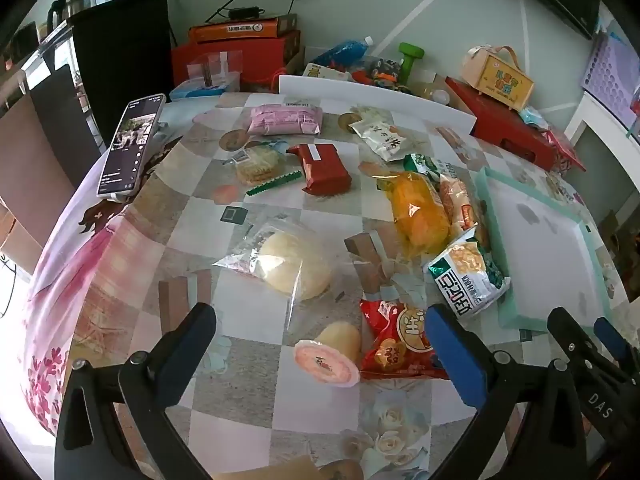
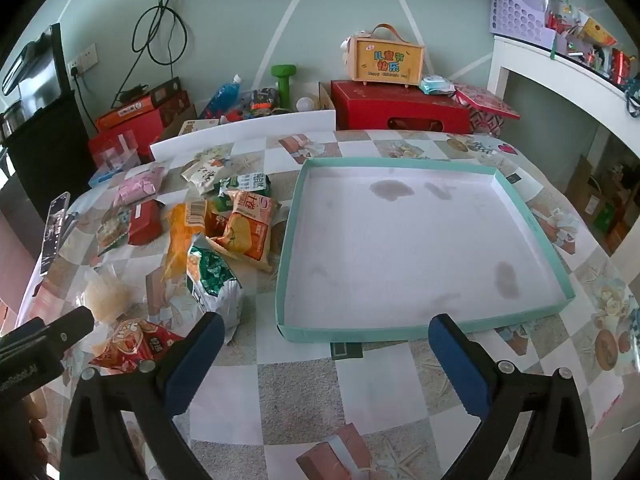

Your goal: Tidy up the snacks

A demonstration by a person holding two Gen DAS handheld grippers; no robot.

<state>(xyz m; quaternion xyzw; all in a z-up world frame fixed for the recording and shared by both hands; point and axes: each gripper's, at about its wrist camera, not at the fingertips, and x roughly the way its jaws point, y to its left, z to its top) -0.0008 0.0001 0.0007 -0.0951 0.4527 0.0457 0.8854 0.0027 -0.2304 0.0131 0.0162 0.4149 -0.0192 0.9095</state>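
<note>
Several snack packs lie scattered on the patterned table. In the left wrist view my left gripper (image 1: 320, 332) is open and empty above a pink-lidded jelly cup (image 1: 330, 354), with a red snack bag (image 1: 394, 340) by its right finger. A clear-wrapped bun (image 1: 290, 266), a green-white bag (image 1: 468, 274), an orange pack (image 1: 418, 210) and a red pack (image 1: 324, 168) lie beyond. The teal-rimmed white tray (image 2: 416, 330) lies empty ahead of my open, empty right gripper (image 2: 322, 338). The tray also shows in the left view (image 1: 532, 312).
A phone (image 1: 130, 146) stands propped at the table's left edge. A white board (image 1: 372, 98), red boxes (image 2: 396, 106), a yellow gift box (image 2: 388, 60), a green dumbbell (image 2: 284, 80) and clutter line the far side. A white shelf (image 2: 560, 72) stands at the right.
</note>
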